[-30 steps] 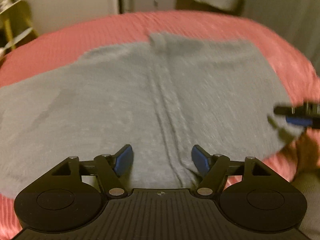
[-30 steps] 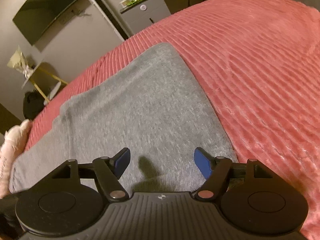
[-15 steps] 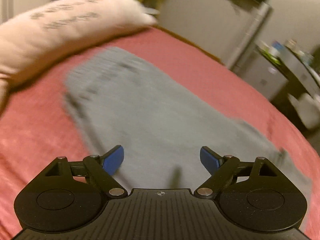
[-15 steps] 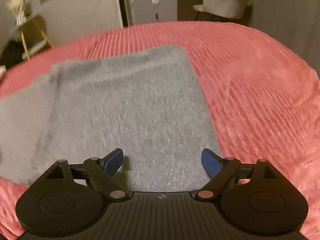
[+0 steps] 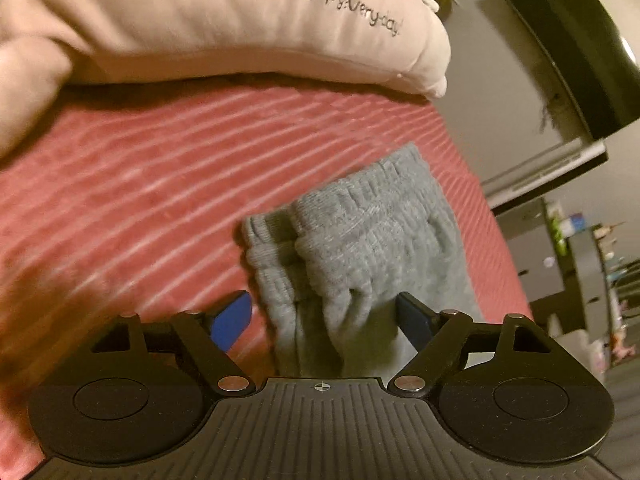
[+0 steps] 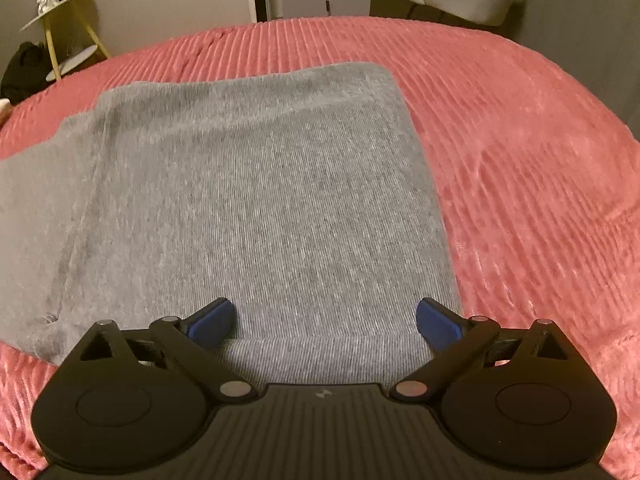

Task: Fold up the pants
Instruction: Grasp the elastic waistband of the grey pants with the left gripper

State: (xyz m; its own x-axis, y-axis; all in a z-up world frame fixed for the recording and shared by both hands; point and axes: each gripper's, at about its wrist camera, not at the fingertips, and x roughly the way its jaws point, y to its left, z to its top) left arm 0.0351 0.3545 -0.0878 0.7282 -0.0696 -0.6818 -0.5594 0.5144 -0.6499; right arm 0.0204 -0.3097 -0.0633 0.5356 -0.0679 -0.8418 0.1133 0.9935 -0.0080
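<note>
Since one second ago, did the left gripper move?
Yes. The left gripper swung left, from the middle of the pants to their ribbed end near the pillow.

Both views are dim and warm-toned, grainy, with strong fisheye bending toward dark rounded corners. In the left wrist view, motion blur smears the red bedspread left of the grey pants. The right wrist view is sharper, the pants evenly lit, small shadows just beside the blue fingertips.

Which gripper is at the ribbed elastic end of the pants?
The left gripper: gathered, ribbed elastic of the pants sits between its open fingers. The right gripper faces only flat, smooth fabric.
</note>
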